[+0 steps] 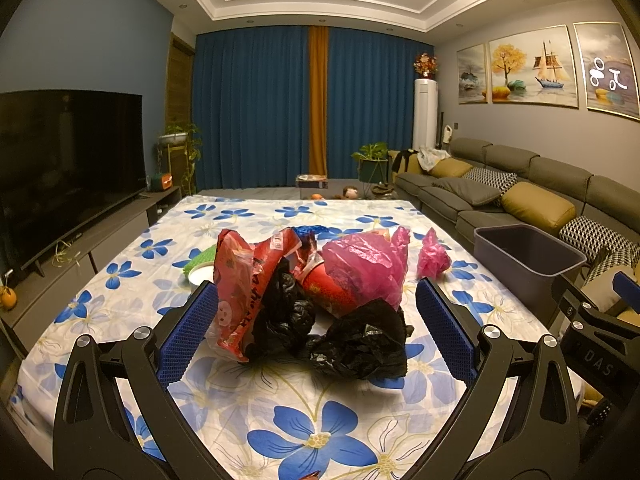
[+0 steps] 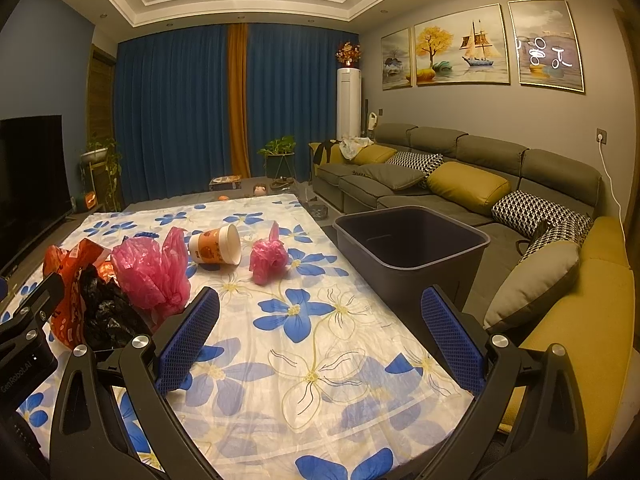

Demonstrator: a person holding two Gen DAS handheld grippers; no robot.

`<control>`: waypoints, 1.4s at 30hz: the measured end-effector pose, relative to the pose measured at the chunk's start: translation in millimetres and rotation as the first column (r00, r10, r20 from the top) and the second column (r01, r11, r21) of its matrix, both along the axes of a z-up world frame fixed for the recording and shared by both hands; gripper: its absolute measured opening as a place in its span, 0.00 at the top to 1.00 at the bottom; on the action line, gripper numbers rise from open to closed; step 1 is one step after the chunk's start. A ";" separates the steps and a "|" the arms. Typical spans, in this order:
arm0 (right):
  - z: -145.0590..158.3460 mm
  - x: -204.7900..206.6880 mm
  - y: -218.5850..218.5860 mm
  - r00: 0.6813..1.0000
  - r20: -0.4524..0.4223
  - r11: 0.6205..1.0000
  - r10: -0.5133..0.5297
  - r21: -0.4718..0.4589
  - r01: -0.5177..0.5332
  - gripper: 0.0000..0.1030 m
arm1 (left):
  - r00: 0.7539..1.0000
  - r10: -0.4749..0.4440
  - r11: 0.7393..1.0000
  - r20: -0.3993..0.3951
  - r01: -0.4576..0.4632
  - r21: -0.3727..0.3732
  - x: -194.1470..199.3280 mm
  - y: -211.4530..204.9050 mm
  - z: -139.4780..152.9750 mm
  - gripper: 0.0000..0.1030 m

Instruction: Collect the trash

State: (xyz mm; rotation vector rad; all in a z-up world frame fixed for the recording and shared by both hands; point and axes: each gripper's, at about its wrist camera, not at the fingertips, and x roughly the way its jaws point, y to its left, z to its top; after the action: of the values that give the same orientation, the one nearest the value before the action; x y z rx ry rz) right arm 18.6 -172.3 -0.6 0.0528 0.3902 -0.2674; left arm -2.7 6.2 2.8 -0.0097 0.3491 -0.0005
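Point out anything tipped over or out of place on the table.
The paper cup lies on its side on the floral tablecloth, mouth facing right. Crumpled plastic bags are heaped beside it, while the grey bin looks empty.

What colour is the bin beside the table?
Dark grey bin; the right wrist view shows it best.

Left wrist view: low over the near edge of the surface [image 1: 320, 420], facing the far curtains, close to the trash pile [image 1: 312, 300]. Right wrist view: same heading, set further right, nearer the bin [image 2: 412, 248] and sofa [image 2: 460, 184]. Both share pile, bin, curtains, sofa.
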 end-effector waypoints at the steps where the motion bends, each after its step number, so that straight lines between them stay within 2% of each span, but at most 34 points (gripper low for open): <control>1: -0.4 -0.3 0.0 1.000 0.000 1.000 0.000 0.000 0.000 0.05 | 1.000 0.001 1.000 0.000 -0.001 0.000 0.1 -0.3 -0.5 0.05; 35: -6.8 3.3 0.4 1.000 -0.012 1.000 0.004 0.001 -0.004 0.05 | 1.000 -0.001 1.000 -0.004 0.001 -0.001 0.8 -1.2 -4.0 0.05; 42: -14.3 15.7 6.0 0.998 -0.020 0.998 0.066 0.010 -0.066 0.05 | 1.000 0.015 1.000 0.017 -0.015 -0.006 2.5 7.2 -10.8 0.05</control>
State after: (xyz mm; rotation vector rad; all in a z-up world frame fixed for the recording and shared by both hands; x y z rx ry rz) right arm 34.2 -166.2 -14.9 0.0466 0.4129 -0.2011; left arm -0.1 13.3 -8.0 -0.0182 0.3319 0.0135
